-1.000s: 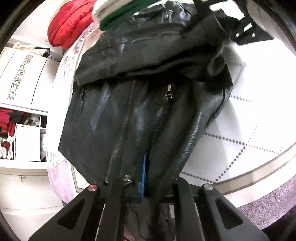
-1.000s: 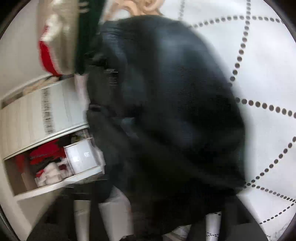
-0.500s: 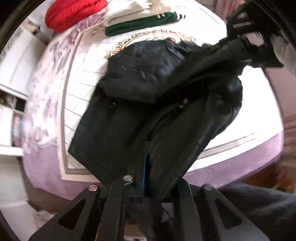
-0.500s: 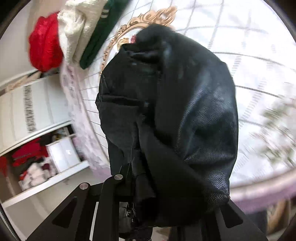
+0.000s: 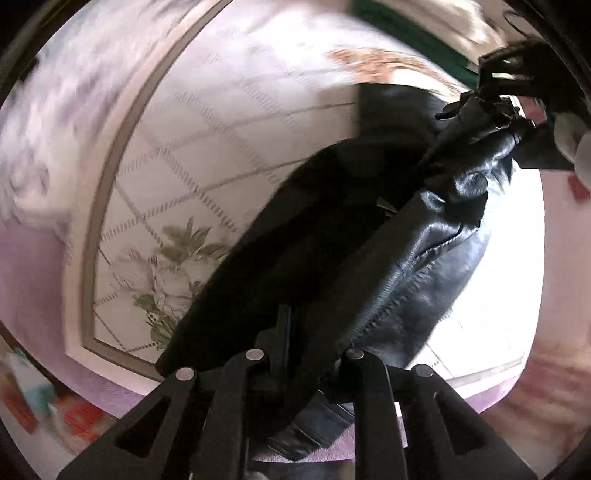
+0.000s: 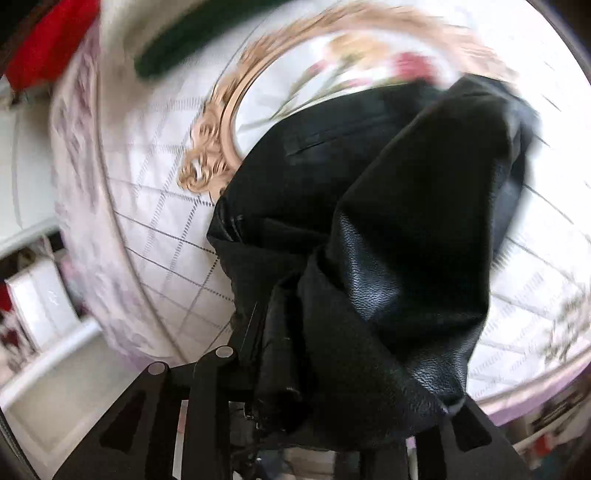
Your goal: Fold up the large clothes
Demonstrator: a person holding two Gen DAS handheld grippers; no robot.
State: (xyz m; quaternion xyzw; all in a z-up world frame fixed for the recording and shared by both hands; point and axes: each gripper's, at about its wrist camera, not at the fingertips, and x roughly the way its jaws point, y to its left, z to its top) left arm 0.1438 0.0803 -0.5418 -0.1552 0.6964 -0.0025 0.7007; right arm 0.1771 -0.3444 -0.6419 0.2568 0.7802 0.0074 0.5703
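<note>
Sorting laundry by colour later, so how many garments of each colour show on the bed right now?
Black: 1, the jacket
Green: 1, a folded garment
Red: 1, a garment
Cream: 1, a blurred garment
Total: 4

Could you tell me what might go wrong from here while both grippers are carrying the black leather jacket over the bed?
The black leather jacket hangs bunched between the left gripper and the right gripper; the smooth, heavy leather could slip out. It is crumpled rather than flat, so it may land on the bedspread creased. A swing could also brush the green garment beyond.
</note>
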